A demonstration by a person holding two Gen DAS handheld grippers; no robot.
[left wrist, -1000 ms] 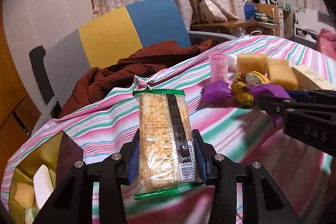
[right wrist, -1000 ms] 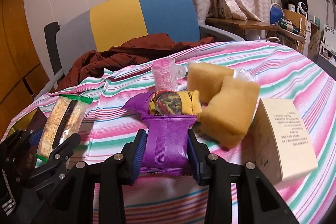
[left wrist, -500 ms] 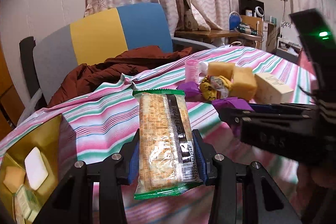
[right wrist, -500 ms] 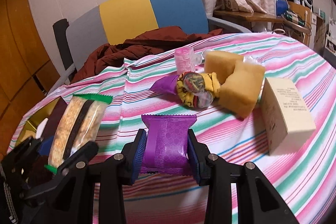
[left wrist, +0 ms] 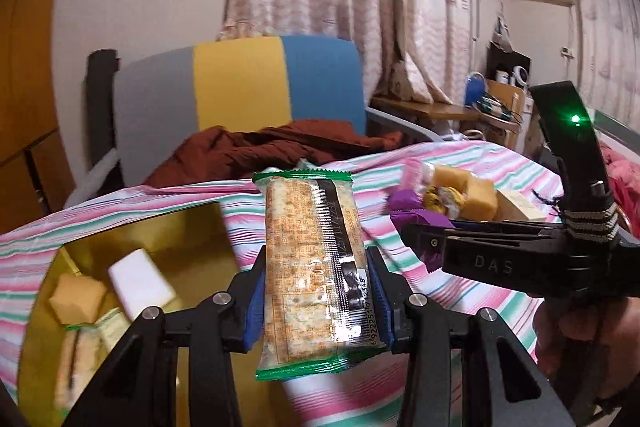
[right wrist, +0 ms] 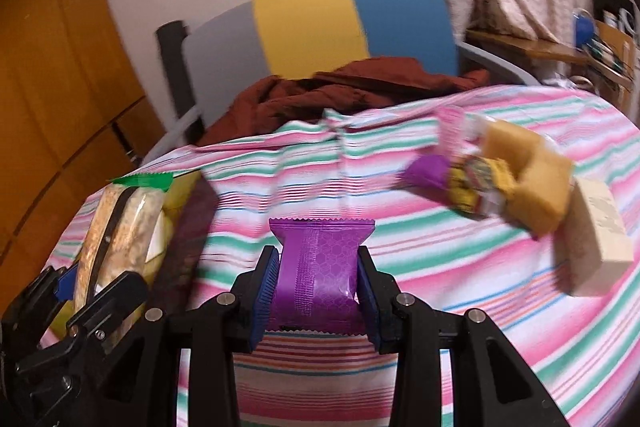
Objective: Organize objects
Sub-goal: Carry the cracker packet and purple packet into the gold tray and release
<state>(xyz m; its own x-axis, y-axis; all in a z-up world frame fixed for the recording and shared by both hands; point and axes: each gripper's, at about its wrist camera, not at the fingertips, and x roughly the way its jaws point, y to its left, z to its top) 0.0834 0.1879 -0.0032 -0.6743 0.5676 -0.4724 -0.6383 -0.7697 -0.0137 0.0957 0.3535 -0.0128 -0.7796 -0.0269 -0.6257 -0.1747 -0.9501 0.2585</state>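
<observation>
My left gripper (left wrist: 316, 291) is shut on a green-edged cracker packet (left wrist: 312, 259) and holds it above the striped table, just right of a gold box (left wrist: 192, 239). The box holds a white bar (left wrist: 140, 281), a yellow cake (left wrist: 76, 297) and another cracker packet (left wrist: 76, 355). My right gripper (right wrist: 318, 291) is shut on a purple packet (right wrist: 316, 275), held above the tablecloth. The right gripper shows in the left wrist view (left wrist: 416, 231) at the right. The left gripper with its cracker packet (right wrist: 116, 227) shows at the lower left of the right wrist view.
A pile at the table's right holds a purple packet (right wrist: 426, 169), a yellow patterned wrapper (right wrist: 480, 179), yellow cakes (right wrist: 536, 179), a pink cup (right wrist: 452, 131) and a cream box (right wrist: 600, 227). A chair (right wrist: 320, 23) with a brown jacket (right wrist: 340, 87) stands behind the table.
Both grippers have moved left and back from the pile, each keeping its packet. The gold box has come further into the left wrist view.
</observation>
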